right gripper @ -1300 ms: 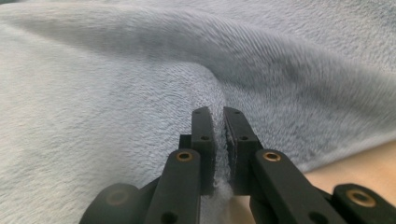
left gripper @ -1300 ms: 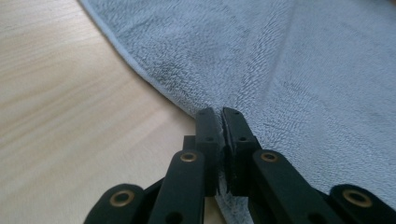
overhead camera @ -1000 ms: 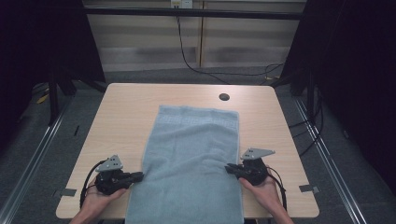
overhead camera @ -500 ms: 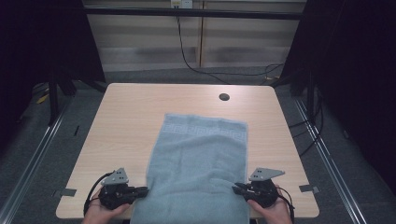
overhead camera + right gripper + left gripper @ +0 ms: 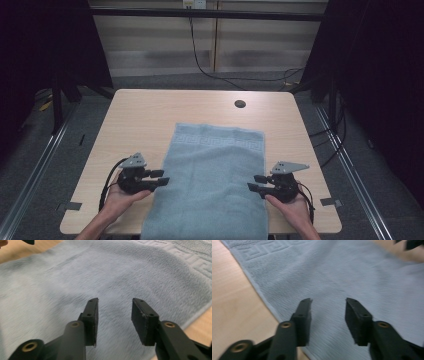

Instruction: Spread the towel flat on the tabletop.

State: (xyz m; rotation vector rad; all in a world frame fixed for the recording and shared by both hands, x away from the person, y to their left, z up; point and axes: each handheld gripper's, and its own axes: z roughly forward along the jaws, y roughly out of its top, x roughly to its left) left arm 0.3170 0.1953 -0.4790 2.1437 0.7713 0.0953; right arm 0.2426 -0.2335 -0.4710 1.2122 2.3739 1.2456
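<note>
Wooden table (image 5: 150,115), light blue towel (image 5: 212,175) flat mid-table, hanging over near edge. Left gripper (image 5: 162,176) and right gripper (image 5: 252,182) level at its sides, pointing inward, jaws just opened, nothing gripped.

Wooden table (image 5: 150,115), grey floor (image 5: 45,165), dark surroundings

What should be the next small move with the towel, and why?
Probably bring both grippers in to pinch the towel again at its side edges. The left gripper and right gripper have just opened with nothing between the jaws.
</note>
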